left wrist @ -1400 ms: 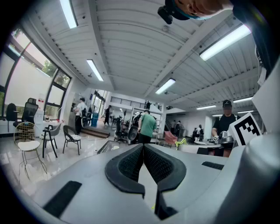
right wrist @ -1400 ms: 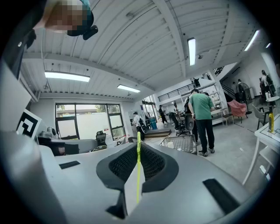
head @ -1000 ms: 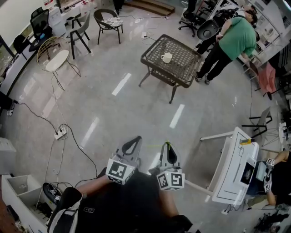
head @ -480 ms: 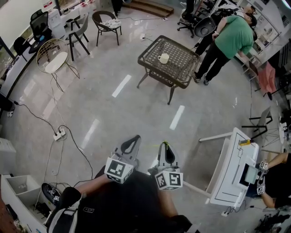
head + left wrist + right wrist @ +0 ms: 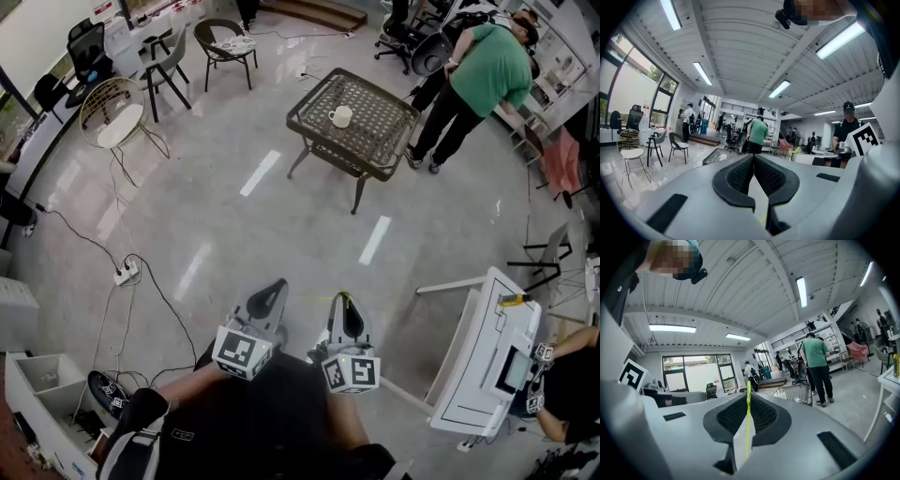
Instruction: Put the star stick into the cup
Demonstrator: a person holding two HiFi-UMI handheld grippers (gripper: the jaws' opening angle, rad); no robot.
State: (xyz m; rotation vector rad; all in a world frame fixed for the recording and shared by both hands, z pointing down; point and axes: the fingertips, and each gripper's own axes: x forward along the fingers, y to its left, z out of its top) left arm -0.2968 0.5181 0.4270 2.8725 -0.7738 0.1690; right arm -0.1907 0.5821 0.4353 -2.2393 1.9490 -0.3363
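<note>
A white cup stands on a dark wicker table far ahead across the floor; the left gripper view also shows the cup. My right gripper is held close to my body, shut on a thin yellow-green star stick that rises between its pads. The stick's star head shows in the left gripper view. My left gripper is beside it at the left, jaws shut with nothing between them. Both are several paces short of the table.
A person in a green shirt bends over just right of the table. A white desk stands at my right. Chairs line the far left. A power strip with cables lies on the floor at left, near a grey bin.
The head view has shifted slightly and the person in green has changed stance. Both grippers keep the same pose, the stick still in the right one.
</note>
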